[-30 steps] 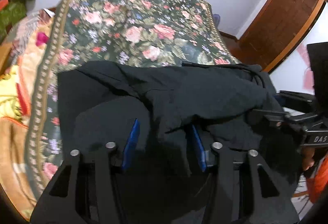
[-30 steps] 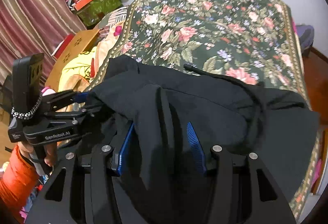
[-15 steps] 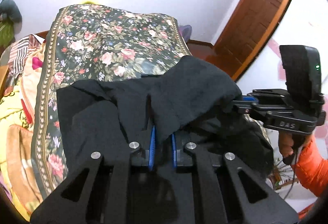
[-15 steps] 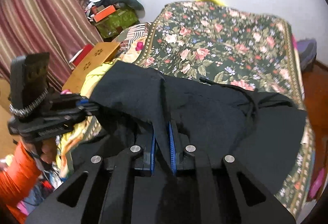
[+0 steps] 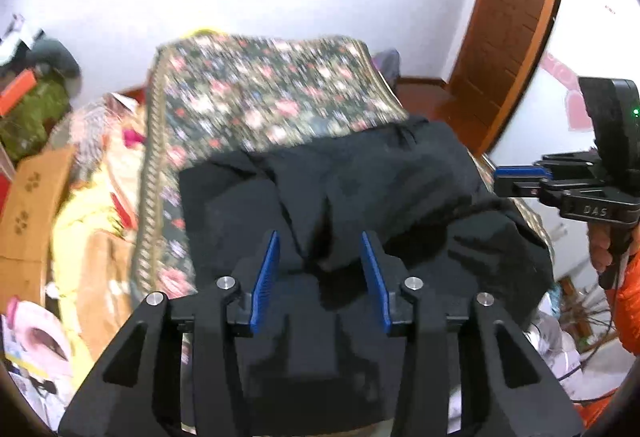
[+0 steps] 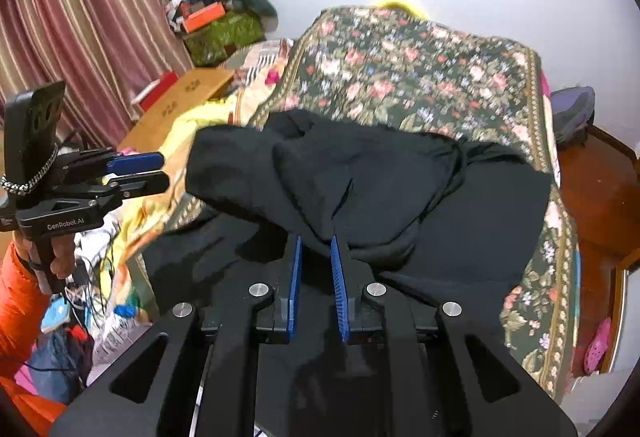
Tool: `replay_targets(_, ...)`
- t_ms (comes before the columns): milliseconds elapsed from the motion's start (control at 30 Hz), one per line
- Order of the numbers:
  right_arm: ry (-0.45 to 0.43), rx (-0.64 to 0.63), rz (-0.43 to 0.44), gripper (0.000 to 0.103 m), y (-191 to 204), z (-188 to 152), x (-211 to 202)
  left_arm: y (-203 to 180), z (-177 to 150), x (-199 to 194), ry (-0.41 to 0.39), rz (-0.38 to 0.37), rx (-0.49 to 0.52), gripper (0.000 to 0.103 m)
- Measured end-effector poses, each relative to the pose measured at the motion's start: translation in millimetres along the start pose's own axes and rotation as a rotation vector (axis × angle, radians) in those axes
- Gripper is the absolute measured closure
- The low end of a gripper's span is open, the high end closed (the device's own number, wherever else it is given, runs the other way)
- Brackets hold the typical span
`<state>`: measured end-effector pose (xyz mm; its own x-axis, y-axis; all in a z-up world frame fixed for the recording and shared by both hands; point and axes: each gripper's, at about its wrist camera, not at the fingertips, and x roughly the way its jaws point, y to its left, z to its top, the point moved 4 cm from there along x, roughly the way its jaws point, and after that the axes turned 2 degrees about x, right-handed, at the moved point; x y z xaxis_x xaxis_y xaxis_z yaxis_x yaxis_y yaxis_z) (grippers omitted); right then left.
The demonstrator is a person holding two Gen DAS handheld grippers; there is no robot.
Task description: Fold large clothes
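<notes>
Two grippers over the flowered bedspread (image 6: 420, 77), where the black garment (image 6: 380, 177) lies bunched. Left gripper (image 5: 320, 261): jaws opening wide, cloth loose between them. Right gripper (image 6: 314, 257): jaws easing apart, a fold still between its pads.

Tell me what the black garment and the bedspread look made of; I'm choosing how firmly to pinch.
Black garment: soft matte fabric, likely cotton knit or fleece; it slumps in thick, rounded folds with no shine. Bedspread: printed floral woven cloth, flat and dull, with a patterned border; the blur hides its weave.
</notes>
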<state>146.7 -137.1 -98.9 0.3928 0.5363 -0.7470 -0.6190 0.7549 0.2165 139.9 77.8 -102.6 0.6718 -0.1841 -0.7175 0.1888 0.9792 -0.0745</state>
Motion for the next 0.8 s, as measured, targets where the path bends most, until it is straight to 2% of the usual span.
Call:
replay_targets(67, -0.041, 0.012, -0.02, 0.076, -4.8, 9.9, -5.8, 6.7, 10.6, -2.9, -0.027, 0.022, -0.002, 0.054)
replay_targets(167, -0.09, 0.026, -0.061, 0.06, -9.3, 23.2, -4.2, 18.9, 28.1, 6.6, -0.039, 0.036, -0.026, 0.053)
replay_targets(300, -0.082, 0.071, -0.042, 0.06, -17.3, 38.9, 15.0, 28.3, 51.1, 35.7, -0.031, 0.024, -0.05, 0.053)
replay_targets(467, -0.012, 0.105, -0.058, 0.06, -24.3, 45.2, 58.3, 36.8, 67.0, 84.6, 0.021, 0.008, -0.1, 0.053)
replay_targets(633, 0.074, 0.077, -0.037, 0.06, -20.4, 20.1, 83.3, 27.5, 48.7, 119.1, 0.103, -0.054, -0.119, 0.053)
replay_targets(800, 0.106, -0.012, -0.143, 0.06, -23.7, -7.2, 86.9, 22.1, 15.2, 124.9, 0.172, -0.093, -0.113, 0.053)
